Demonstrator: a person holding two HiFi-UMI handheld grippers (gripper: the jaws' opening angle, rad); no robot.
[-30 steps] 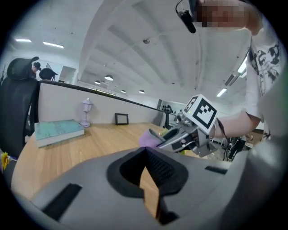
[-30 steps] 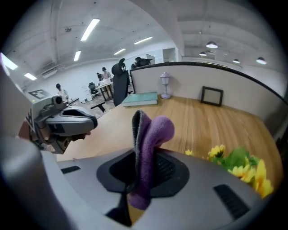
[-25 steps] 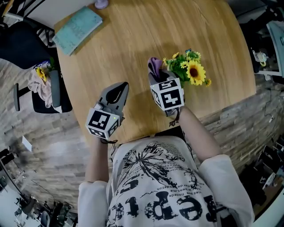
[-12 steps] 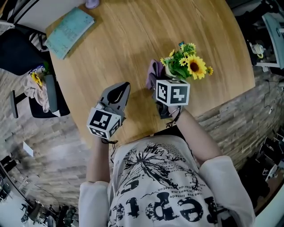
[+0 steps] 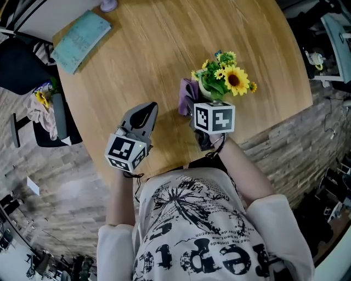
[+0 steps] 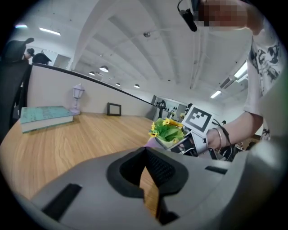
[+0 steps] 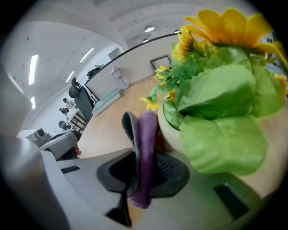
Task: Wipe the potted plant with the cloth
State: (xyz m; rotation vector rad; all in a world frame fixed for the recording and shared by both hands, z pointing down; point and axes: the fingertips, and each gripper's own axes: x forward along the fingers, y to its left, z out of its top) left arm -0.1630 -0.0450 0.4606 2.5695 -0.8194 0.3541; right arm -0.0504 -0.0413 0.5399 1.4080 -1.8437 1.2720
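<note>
A potted plant with yellow flowers and green leaves stands in a pale pot on the round wooden table. My right gripper is shut on a folded purple cloth, which lies against the pot's left side in the right gripper view. From the head view the cloth sticks up just left of the plant, beyond the right gripper's marker cube. My left gripper hovers over the table to the left, shut with nothing in it. In the left gripper view the plant sits ahead to the right.
A teal book lies at the table's far left, with a small lilac lamp beyond it. A picture frame stands at the table's back edge. A chair with cloth on it is left of the table.
My right gripper has rolled and shifted, bringing the purple cloth down beside the pot's left side. The left gripper has barely moved.
</note>
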